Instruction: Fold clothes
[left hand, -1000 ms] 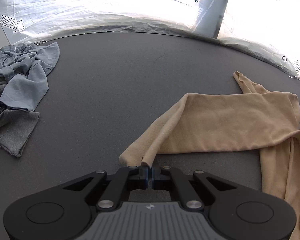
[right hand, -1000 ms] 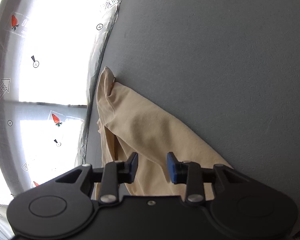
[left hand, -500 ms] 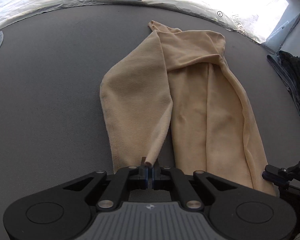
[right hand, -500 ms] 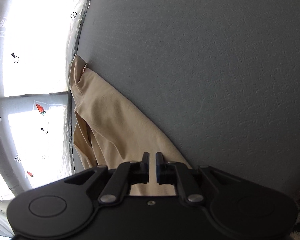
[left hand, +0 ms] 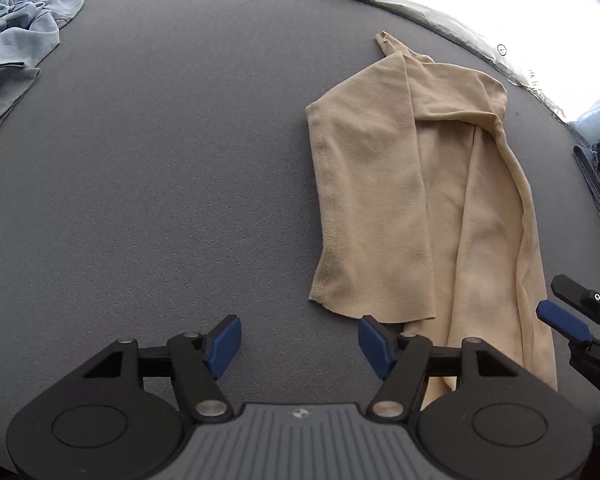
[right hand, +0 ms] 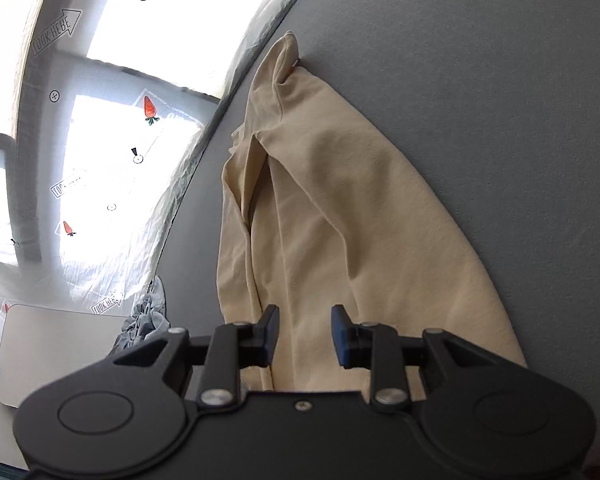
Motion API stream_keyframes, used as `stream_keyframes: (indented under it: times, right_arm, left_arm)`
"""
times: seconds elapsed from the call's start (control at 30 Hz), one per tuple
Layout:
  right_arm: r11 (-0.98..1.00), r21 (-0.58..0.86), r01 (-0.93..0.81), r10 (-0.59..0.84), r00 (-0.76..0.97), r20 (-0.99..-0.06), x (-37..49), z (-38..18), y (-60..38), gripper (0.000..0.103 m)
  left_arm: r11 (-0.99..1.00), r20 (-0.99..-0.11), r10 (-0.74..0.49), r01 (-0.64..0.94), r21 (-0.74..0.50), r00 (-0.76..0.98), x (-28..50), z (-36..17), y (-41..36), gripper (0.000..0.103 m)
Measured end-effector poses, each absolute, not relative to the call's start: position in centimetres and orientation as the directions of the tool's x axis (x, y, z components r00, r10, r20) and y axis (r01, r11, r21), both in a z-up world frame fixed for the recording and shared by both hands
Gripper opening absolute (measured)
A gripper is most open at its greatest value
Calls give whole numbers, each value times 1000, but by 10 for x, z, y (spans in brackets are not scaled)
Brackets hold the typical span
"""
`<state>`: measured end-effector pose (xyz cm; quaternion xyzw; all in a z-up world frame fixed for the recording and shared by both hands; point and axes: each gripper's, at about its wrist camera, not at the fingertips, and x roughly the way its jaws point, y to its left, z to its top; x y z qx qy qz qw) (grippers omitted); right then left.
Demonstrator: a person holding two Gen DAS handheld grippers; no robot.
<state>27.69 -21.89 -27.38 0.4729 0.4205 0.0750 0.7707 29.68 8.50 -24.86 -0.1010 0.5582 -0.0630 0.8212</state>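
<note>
From my left wrist view I see the whole tan garment folded lengthwise at right of frame on the grey counter, plus a blue-grey clothes pile upper left. The right wrist view instead shows windows and a white board lower left. My left gripper tilts steeply down, jaws opening, nothing between. My right gripper is opening over the garment's near edge, pads clear of it.

Left gripper + right gripper: both jaws opening, nothing gripped, angled down.
</note>
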Motion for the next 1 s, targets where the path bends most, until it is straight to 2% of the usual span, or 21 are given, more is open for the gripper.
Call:
stream_keyframes:
  times: [0.13,0.2,0.53,0.73,0.77,0.8,0.87,1.0]
  right_arm:
    - [566,790,234,562,591,-578,295,-275,-193,28]
    - [582,784,216,593,547,-591,304,-279,-178,22]
    - [659,732,174,627,409,-662,329,-291,-129,22]
    - [664,723,190,629,381,-677,334,-300,-124,22]
    - [662,726,186,632,381,-675,334,-300,-123,21]
    - [662,728,179,635,381,-672,335,-300,-123,12]
    - [661,732,164,641,383,-665,336,-298,-123,4]
    - [632,763,138,660,420,-623,332,-289,-129,2]
  left_arm:
    - [979,-914,-194,8,-205,357,290,-252,88,76]
    - [979,-911,-197,20,-204,361,287,-256,89,78]
    - [970,-903,-235,140,-196,360,282,-264,77,101]
    - [962,-894,-270,145,-233,358,283,-265,83,103]
    - [959,-890,-282,136,-249,359,283,-264,86,103]
    - [956,-886,-293,127,-264,360,284,-264,88,103]
    - [951,-880,-309,110,-288,362,284,-264,92,103]
    - [950,-879,-310,89,-298,362,285,-264,93,103]
